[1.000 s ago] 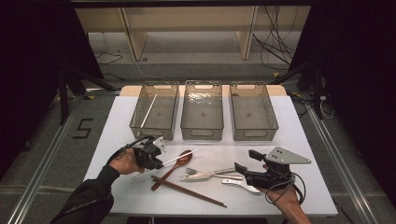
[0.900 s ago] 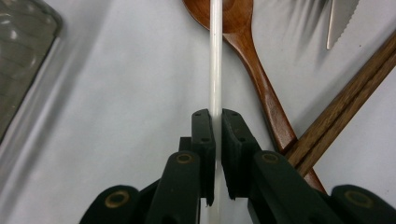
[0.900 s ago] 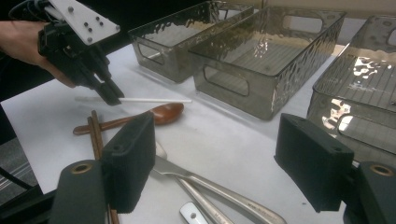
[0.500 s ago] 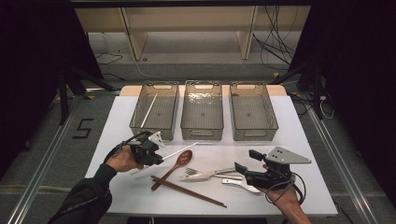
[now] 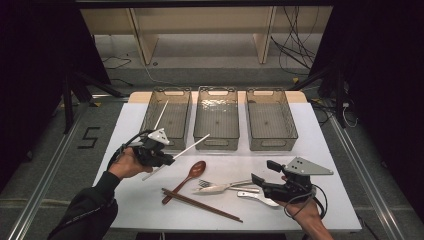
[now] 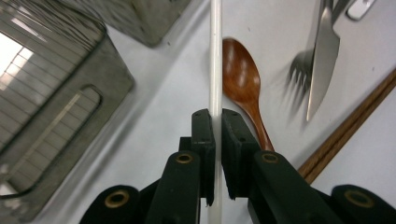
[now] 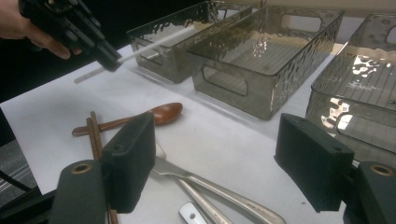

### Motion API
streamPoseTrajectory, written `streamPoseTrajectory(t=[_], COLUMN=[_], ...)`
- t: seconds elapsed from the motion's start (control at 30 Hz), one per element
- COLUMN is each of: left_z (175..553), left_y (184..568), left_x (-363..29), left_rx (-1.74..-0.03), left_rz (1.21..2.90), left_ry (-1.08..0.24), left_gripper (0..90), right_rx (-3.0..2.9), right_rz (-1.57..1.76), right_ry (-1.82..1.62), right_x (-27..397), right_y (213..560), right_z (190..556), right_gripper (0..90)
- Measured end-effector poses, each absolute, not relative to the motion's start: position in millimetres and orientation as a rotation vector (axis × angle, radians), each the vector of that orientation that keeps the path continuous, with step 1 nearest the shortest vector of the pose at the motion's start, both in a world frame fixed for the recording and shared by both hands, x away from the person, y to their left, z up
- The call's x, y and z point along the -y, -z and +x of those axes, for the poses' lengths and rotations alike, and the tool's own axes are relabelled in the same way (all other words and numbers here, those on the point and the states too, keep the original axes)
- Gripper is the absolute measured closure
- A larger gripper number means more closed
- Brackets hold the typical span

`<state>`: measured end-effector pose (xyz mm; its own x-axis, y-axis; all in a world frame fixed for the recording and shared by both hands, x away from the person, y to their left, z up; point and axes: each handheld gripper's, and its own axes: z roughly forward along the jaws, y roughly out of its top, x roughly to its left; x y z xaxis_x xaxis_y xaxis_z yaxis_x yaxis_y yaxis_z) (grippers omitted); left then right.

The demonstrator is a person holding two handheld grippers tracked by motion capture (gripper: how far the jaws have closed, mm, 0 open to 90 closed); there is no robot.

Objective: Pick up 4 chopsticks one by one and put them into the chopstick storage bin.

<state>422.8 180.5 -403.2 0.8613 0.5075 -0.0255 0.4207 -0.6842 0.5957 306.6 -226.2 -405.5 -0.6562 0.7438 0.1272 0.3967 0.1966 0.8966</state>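
A person works at a white table point(image 5: 325, 150) with a gripper in each hand. The left gripper point(image 5: 167, 156) is clamped tight on a thin white chopstick point(image 5: 192, 145), held in the air near the left bin point(image 5: 150, 112). A second white chopstick point(image 5: 161, 115) already leans inside that bin. In the left gripper view the pads pinch the held chopstick point(image 6: 215, 56) partway along, with a short tail behind the jaws and the long end pointing forward.

The chopstick looks light, stiff and smooth, probably plastic. Its thin round shape could let it swivel or slip between the pads. A grip nearer the middle would balance it better. It does not look fragile.

The right gripper point(image 5: 265, 186) rests at the near right of the table with its jaws spread wide and nothing between them. It hovers just above a white spoon point(image 5: 260, 198). A knife point(image 5: 220, 188), fork point(image 5: 205, 183), wooden spoon point(image 5: 192, 172) and a brown chopstick pair point(image 5: 200, 204) lie in the near middle. The middle bin point(image 5: 217, 90) and right bin point(image 5: 287, 115) hold nothing.

Compared with a second ago, the left hand has lifted the white chopstick off the table and carried it slightly farther, toward the left bin. The right hand has stayed put.
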Motion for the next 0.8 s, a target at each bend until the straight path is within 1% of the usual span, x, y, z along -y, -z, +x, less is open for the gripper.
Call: streamPoseTrajectory(t=[0.37, 0.6, 0.8], left_z=[448, 472, 492], left_y=[369, 359, 356], left_x=[-201, -209, -207], left_rx=[-0.791, -0.870, -0.921], left_rz=[2.236, 2.157, 2.116], left_ry=[-0.318, -0.366, -0.419], left_gripper=[84.0, 84.0, 84.0], right_rx=[-2.143, -2.144, -2.144], right_rz=[1.075, 1.071, 1.071], right_ry=[-1.446, -1.446, -1.449], right_x=[226, 226, 226], right_y=[406, 406, 406], right_z=[307, 308, 308], right_gripper=[29.6, 29.5, 29.5])
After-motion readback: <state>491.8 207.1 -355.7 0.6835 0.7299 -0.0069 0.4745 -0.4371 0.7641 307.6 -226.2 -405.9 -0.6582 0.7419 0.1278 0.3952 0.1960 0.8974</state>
